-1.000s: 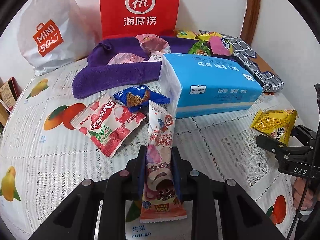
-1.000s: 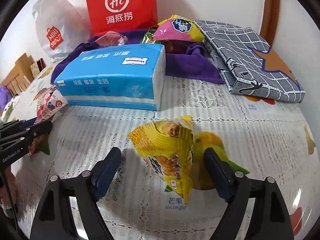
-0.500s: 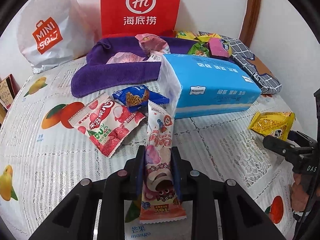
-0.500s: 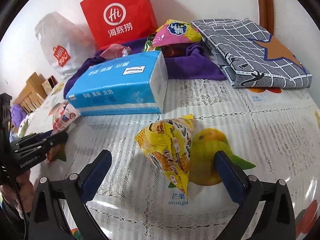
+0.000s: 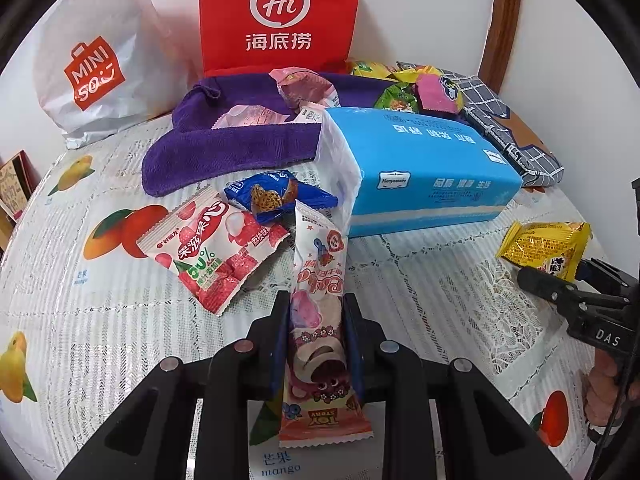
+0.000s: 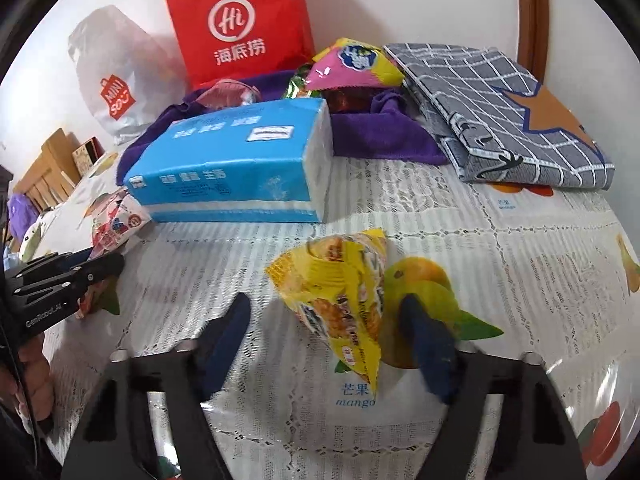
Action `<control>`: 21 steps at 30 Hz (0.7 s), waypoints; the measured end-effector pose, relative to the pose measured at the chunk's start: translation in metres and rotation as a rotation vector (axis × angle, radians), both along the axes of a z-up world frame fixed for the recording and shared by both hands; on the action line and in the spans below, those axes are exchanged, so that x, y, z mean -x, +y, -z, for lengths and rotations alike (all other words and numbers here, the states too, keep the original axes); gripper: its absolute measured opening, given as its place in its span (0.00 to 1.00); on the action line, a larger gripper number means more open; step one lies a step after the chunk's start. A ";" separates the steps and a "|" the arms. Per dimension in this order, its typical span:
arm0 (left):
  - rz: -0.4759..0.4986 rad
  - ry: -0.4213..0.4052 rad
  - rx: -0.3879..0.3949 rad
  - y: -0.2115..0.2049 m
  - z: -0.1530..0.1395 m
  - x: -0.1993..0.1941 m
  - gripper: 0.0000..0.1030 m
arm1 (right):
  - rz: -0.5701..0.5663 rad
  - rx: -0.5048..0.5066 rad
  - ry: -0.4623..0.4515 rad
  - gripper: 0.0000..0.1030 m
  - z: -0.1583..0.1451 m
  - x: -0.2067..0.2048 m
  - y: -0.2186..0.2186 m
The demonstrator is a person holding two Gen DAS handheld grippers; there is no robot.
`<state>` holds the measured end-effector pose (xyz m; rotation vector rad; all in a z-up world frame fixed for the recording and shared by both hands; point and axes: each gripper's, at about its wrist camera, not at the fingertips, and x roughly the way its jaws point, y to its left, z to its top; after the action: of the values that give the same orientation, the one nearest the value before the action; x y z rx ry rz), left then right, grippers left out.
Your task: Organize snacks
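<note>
My left gripper [image 5: 317, 300] is shut on a long pink bear-print snack packet [image 5: 318, 320] and holds it over the table. Ahead of it lie a red-and-white lychee candy packet [image 5: 214, 246] and a blue cookie packet [image 5: 276, 194]. My right gripper [image 6: 326, 308] is open, its jaws on either side of a yellow snack packet [image 6: 340, 296] lying on the table; this packet also shows in the left wrist view [image 5: 546, 248]. More snacks [image 6: 352, 64] lie on a purple towel [image 5: 224, 148] at the back.
A blue tissue pack [image 5: 424, 168] lies mid-table. A red Hi paper bag [image 5: 280, 12] and a white Miniso bag [image 5: 92, 60] stand against the wall. A folded grey checked cloth [image 6: 504, 112] lies at the back right.
My right gripper has moved forward so its open jaws now flank the yellow packet more closely. My left gripper still holds the pink packet, barely moved.
</note>
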<state>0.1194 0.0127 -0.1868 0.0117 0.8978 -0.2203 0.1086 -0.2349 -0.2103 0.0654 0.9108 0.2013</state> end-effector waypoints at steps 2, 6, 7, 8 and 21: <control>-0.001 0.000 -0.001 0.000 0.000 0.000 0.22 | -0.003 0.000 -0.004 0.46 0.000 0.001 0.000; -0.007 0.002 -0.006 -0.001 -0.001 0.000 0.20 | 0.009 -0.033 -0.006 0.37 -0.001 0.001 -0.006; -0.008 0.006 -0.011 -0.001 -0.001 0.000 0.20 | 0.011 -0.037 -0.007 0.37 -0.001 0.001 -0.007; -0.010 0.013 -0.012 -0.001 -0.002 0.000 0.20 | 0.011 -0.039 -0.008 0.37 -0.002 0.002 -0.008; 0.013 0.062 0.056 -0.001 -0.013 0.012 0.19 | -0.021 -0.046 -0.053 0.34 -0.025 0.023 -0.002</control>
<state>0.1070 0.0114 -0.1735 -0.0414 0.9536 -0.2589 0.0860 -0.2369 -0.1856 0.0927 0.8547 0.2425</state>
